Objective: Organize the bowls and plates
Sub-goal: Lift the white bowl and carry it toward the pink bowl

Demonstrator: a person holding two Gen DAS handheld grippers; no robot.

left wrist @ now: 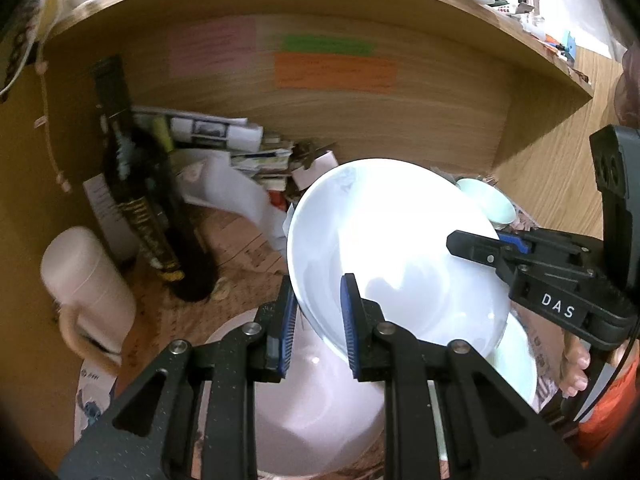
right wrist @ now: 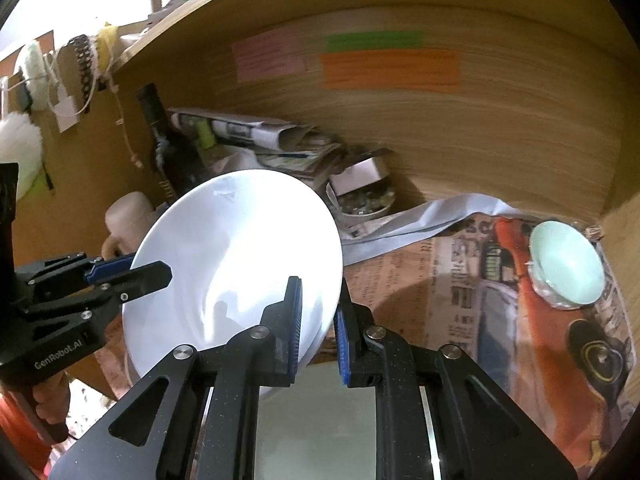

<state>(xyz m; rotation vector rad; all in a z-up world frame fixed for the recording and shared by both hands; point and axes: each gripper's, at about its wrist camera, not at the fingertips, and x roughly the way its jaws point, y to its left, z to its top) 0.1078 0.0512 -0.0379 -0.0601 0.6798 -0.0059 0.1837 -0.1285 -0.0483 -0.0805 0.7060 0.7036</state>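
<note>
You can read "DAS" on your right tongs (left wrist: 472, 246) — and "GenRobot.AI" on your left tongs (right wrist: 132, 276). The words on the newspaper (right wrist: 460, 280) are too blurry.

Wooden desk (right wrist: 472, 152) – newspaper (right wrist: 460, 280) spread over it, pale green bowl (right wrist: 568, 268) on the paper, dark bottle (left wrist: 136, 184) standing at left

Black fingers (left wrist: 276, 344), blue ribbed pads (left wrist: 349, 324)

Noted against wooden back panel (right wrist: 480, 132): pink note (right wrist: 268, 58), green strip (right wrist: 376, 41), orange note (right wrist: 390, 70). Dark bottle (left wrist: 136, 184) upright at left, paper pile (left wrist: 240, 148) behind. Newspaper (right wrist: 460, 288) spread over tabletop. Pale mug (left wrist: 86, 288) beside bottle.
</note>
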